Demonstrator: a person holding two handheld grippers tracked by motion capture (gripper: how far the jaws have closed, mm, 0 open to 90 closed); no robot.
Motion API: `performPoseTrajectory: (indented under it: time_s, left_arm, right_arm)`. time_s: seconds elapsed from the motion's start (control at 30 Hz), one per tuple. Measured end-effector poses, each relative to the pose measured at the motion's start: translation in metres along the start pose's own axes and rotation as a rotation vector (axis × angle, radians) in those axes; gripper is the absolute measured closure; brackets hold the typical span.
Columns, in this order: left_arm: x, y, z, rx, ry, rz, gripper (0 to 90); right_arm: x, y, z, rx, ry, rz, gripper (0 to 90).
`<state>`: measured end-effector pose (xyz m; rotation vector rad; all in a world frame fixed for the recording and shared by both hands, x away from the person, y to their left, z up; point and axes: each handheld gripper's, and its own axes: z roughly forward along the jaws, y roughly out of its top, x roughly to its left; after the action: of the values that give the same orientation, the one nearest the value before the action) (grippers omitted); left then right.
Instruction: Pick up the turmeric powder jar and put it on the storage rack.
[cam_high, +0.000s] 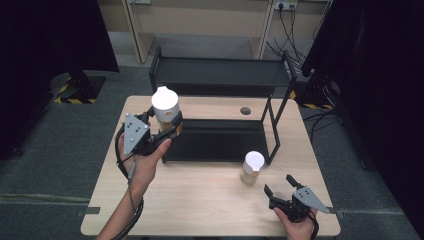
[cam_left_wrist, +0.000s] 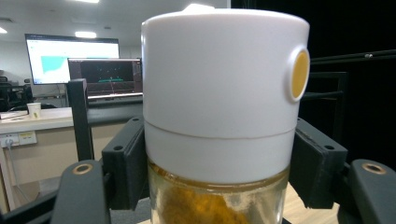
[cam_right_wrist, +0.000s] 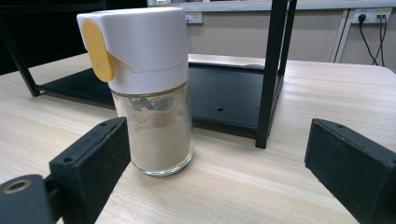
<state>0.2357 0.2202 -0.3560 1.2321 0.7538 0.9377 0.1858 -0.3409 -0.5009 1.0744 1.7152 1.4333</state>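
- Two spice jars in play, both w/ white caps and a yellow tab on the cap.
- Left gripper (cam_high: 167, 131) has its jaws clamped on the first jar (cam_high: 166, 111), pads on either side of the glass just below the cap; held upright, lifted above the table (cam_high: 200, 200), over the left end of the black rack (cam_high: 220, 135).
- Left gripper view: that jar (cam_left_wrist: 219, 102) sits close up, pads (cam_left_wrist: 125, 161) tight against both sides of it; orange-yellow powder in the glass, yellow round tab on the cap's right side.
- Second jar (cam_high: 252, 168) stands upright on the table, just in front of the rack's right front leg, apart from both grippers.
- Right gripper (cam_high: 281, 189) is low near the table's front right edge, jaws spread wide, nothing between them; pointed toward the second jar, near but not touching.
- Right gripper view: second jar (cam_right_wrist: 144, 88) stands ahead of the left jaw, pale beige powder inside, yellow tab facing left; rack's leg (cam_right_wrist: 271, 74) to its right, rack's low shelf (cam_right_wrist: 224, 93) behind.
- Rack's upper shelf (cam_high: 220, 72) is farther back.
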Motion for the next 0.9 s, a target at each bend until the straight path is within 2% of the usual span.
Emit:
performPoseTrajectory:
  time_s: [0.9]
  left_arm:
    - [0.006, 0.027, 0.026, -0.020, 0.042, 0.012, 30.6]
  right_arm:
    - [0.000, 0.000, 0.000, 0.000, 0.001, 0.005, 7.4]
